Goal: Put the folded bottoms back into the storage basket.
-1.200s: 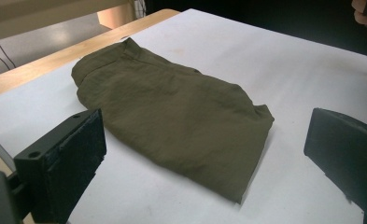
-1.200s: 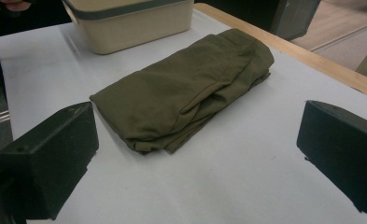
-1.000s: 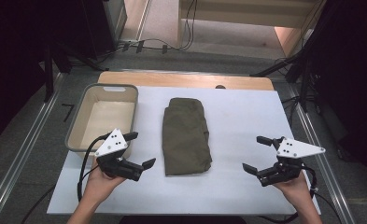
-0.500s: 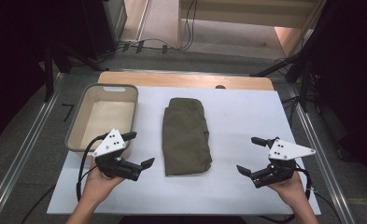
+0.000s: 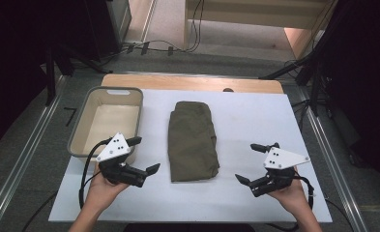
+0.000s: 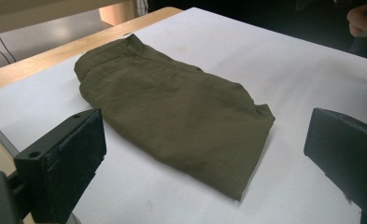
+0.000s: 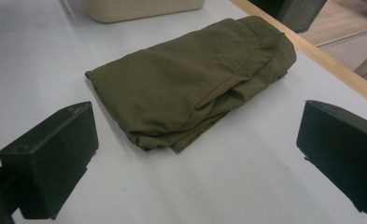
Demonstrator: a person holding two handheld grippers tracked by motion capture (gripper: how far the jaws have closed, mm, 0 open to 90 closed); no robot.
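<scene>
A: Largest first: what is sitting on the table (image 5: 255, 111)?

B: A white sheet is covering most of it, with a wooden strip showing along the far edge. Its front edge is running under the person's wrists. The bin (image 5: 108, 118) is standing at the left, and its near corner is disappearing behind the left gripper's plate.

A: And the cloth (image 5: 192, 140)?

B: It is lying folded in the middle of the table, just right of the bin, apart from both grippers. What kind of garment it is, I cannot tell; the folds are hiding that. In the left gripper view the cloth (image 6: 172, 109) is lying between the jaws' lines but farther off.

A: The grippers?

B: The left gripper (image 5: 144, 154) is hovering near the cloth's near left corner, jaws spread wide, nothing between them. The right gripper (image 5: 251, 163) is gaping too, empty, well right of the cloth. Its view is cutting the bin (image 7: 139, 9) off at the top.

A: Any change from a moment ago?

B: The right gripper is edging leftward, closer to the cloth. The left one is staying put.
</scene>
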